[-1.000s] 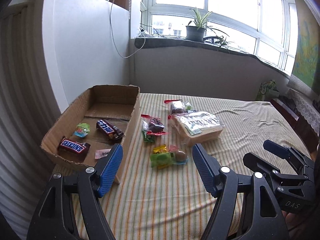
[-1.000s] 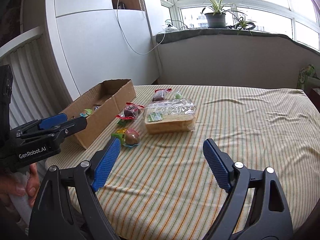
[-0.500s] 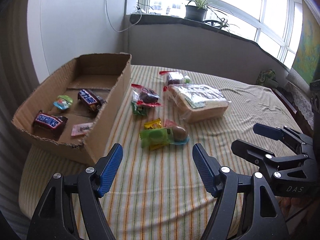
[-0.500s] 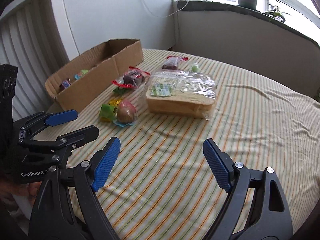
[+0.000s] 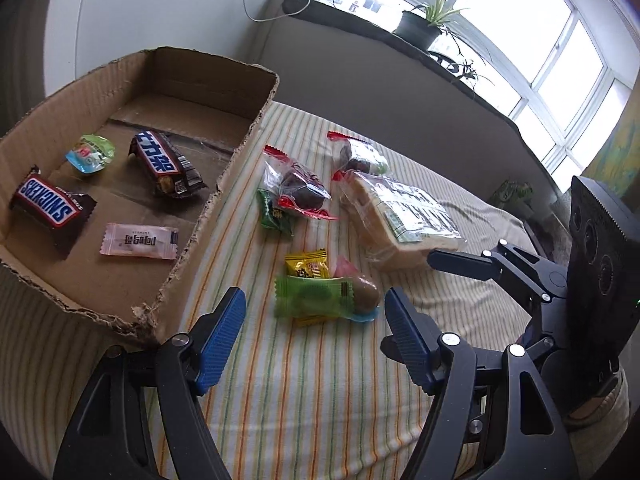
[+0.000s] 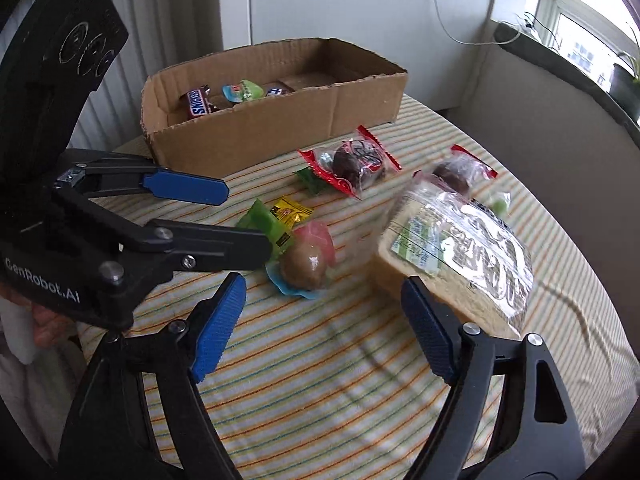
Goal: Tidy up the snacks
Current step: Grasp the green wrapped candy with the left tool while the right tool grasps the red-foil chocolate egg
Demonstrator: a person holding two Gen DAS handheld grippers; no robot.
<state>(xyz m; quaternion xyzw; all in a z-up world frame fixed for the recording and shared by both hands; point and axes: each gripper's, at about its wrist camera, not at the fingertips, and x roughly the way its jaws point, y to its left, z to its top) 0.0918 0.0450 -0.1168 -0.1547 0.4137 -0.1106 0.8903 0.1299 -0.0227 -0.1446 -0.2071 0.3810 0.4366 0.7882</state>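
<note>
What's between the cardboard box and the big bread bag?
In the left wrist view: a red-edged bag of dark sweets and a green packet, on the striped cloth.

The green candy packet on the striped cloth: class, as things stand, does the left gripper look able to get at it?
Probably yes. The left gripper is open, and the green candy packet lies just ahead between its fingers with nothing in between. A yellow candy and a brown sweet touch it, so they may shift.

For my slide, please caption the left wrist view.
Open left tongs approach green candy packet beside cardboard box.
</note>
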